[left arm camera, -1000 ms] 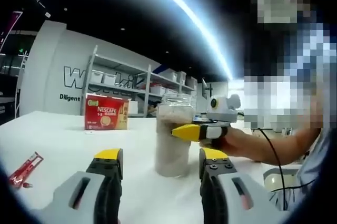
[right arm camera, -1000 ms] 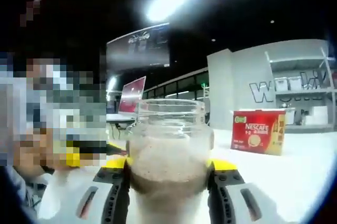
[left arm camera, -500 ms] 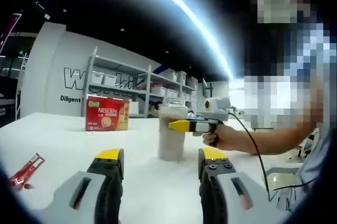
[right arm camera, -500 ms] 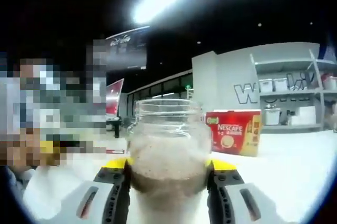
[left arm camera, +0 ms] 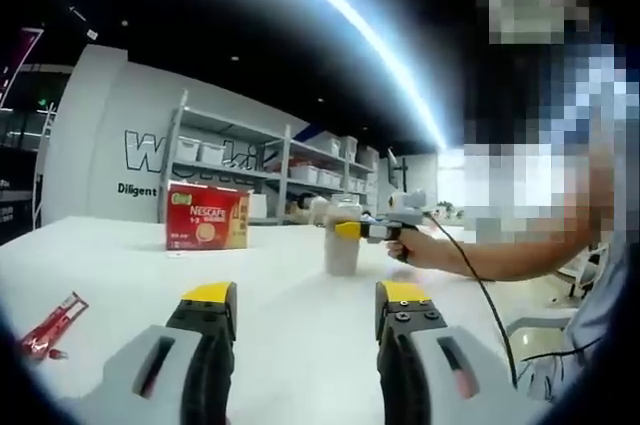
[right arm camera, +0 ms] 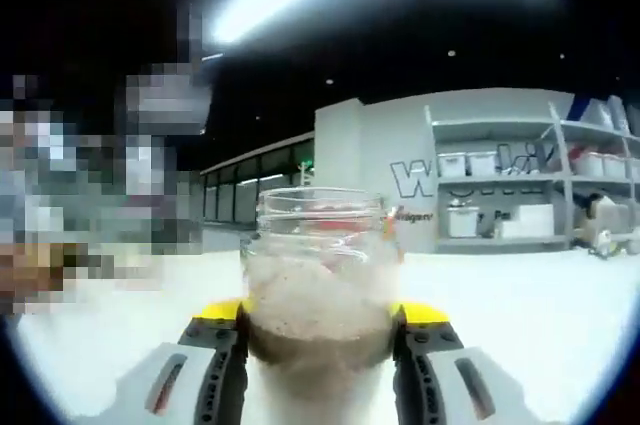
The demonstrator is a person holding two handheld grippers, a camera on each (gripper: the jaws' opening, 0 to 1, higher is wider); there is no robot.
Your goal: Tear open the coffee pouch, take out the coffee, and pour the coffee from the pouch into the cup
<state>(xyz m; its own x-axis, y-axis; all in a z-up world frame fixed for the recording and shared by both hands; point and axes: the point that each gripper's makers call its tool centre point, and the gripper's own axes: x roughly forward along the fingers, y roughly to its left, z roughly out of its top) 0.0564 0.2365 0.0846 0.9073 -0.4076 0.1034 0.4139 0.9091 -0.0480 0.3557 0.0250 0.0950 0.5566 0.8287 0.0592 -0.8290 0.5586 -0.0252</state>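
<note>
- The right gripper (right arm camera: 320,320) clamps the clear glass jar, part-filled with pale brown coffee powder (right arm camera: 318,280), upright between its yellow-tipped jaws, well out over the white table (left arm camera: 110,255)
- The left gripper (left arm camera: 300,310) stands open and empty; the jar lies straight ahead of it, well apart
- The torn red sachet (left arm camera: 48,323) lies off to its left; the red Nescafe box (left arm camera: 206,216) stands beyond

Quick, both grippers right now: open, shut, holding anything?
Left gripper: open, holding nothing, above the table.
Right gripper: shut on the glass jar with powder inside.
</note>
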